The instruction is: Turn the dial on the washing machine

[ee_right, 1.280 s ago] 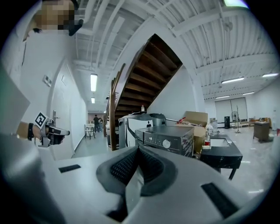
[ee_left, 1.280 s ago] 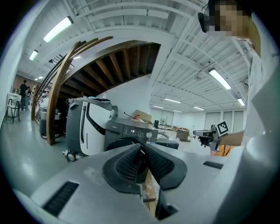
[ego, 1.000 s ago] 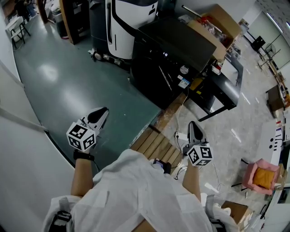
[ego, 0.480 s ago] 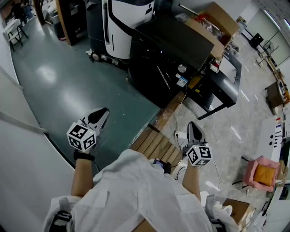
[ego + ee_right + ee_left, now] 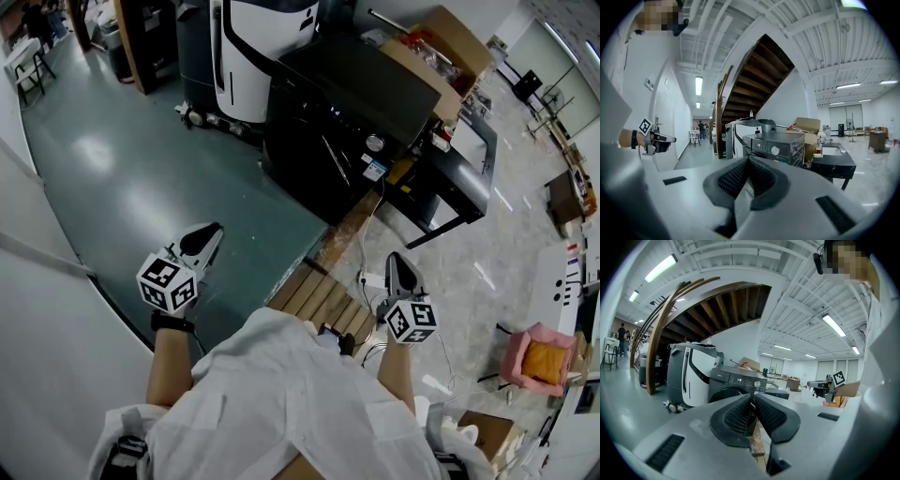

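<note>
Head view, machine: the dark washing machine [image 5: 347,112] stands well ahead of both grippers; its dial [image 5: 374,142] shows as a small pale disc on the front panel; the panel's markings are too small to read.
Head view, grippers: the left gripper [image 5: 206,234] and right gripper [image 5: 400,265] hang in the air, well apart, both short of the machine; the white shirt [image 5: 281,403] hides the upper arms.
Left gripper view: jaws pressed together at the tips, nothing between them; they hide the machine's lower front; the dial shows just above them.
Right gripper view: jaws clenched and empty; the machine's base is hidden behind them; the dial is visible, well apart from the tips.
</note>
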{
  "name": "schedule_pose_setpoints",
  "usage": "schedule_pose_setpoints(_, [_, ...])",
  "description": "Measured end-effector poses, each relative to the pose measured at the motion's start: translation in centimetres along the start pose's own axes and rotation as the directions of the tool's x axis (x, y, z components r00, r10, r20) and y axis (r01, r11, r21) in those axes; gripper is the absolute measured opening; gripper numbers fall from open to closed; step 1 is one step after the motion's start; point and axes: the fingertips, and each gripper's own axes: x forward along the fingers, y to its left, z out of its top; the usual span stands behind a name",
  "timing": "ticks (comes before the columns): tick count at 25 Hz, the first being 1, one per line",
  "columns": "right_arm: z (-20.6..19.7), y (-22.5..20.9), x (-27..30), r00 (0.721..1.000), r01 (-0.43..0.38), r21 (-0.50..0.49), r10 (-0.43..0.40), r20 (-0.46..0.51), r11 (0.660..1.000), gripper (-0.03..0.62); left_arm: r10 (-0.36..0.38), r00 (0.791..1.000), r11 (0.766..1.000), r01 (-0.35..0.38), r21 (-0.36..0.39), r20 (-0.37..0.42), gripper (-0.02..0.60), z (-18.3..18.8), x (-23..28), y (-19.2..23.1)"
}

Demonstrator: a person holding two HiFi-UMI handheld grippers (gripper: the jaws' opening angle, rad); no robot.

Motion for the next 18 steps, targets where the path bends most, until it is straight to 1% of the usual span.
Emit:
schedule_pose_setpoints(4, [-0.2, -0.7, 0.2, 1.000, 0.009, 0.004, -0.009, -0.009, 1.000, 0.002, -0.007, 1.000, 1.000, 0.007, 0.000, -0.006, 0.037, -0.1, 0.6, 0.1])
schedule_pose_setpoints(9, [-0.8, -1.7, 2.1, 1.000, -0.007, 0.010, 0.007, -0.026, 1.000, 0.002, 0.013, 1.000, 1.000, -0.014, -0.010, -0.020, 0.037, -0.7, 1.8, 1.0])
schedule_pose_setpoints(15, [-0.6, -4.0, 7.0, 0.998, -0.035, 0.018, 0.036, -0.044, 0.999, 0.002, 0.050, 0.998, 0.999, -0.050, -0.013, -0.036, 0.037, 0.2, 4.8, 3.0])
schedule_pose_setpoints(18, [0.1, -5.8, 9.9, 0.998, -0.044, 0.021, 0.045, -0.044, 0.999, 0.002, 0.056, 0.997, 0.998, -0.057, -0.010, -0.047, 0.037, 1.1, 7.2, 3.7])
